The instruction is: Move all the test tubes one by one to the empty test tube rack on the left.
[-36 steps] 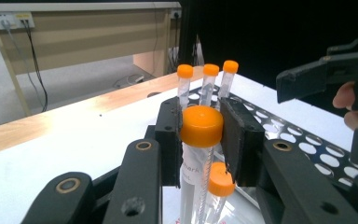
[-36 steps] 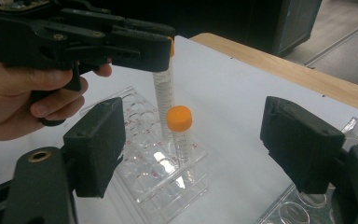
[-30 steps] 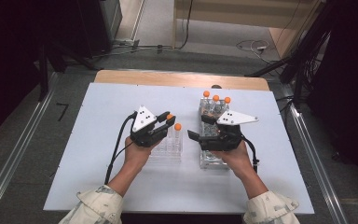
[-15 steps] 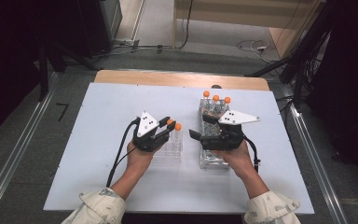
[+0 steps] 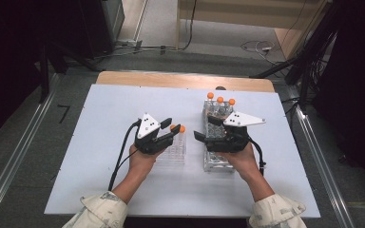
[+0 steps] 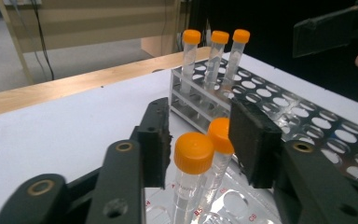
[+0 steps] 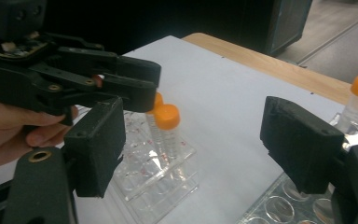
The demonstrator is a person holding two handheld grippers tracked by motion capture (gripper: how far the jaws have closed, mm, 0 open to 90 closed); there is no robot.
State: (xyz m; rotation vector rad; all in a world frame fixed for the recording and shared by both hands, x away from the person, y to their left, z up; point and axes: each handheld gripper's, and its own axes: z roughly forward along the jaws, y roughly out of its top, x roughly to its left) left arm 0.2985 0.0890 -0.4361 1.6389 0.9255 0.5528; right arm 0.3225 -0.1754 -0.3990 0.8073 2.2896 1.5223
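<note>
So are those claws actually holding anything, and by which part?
No. The left gripper has just been opening, its jaws now flanking two orange-capped tubes without pressing them. The right gripper is open, nothing between its jaws.

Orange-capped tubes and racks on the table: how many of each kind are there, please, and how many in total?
Orange-capped tubes in the metal rack: 3
Orange-capped tubes in the clear rack: 2
Racks: 2
Total: 7 things
</note>
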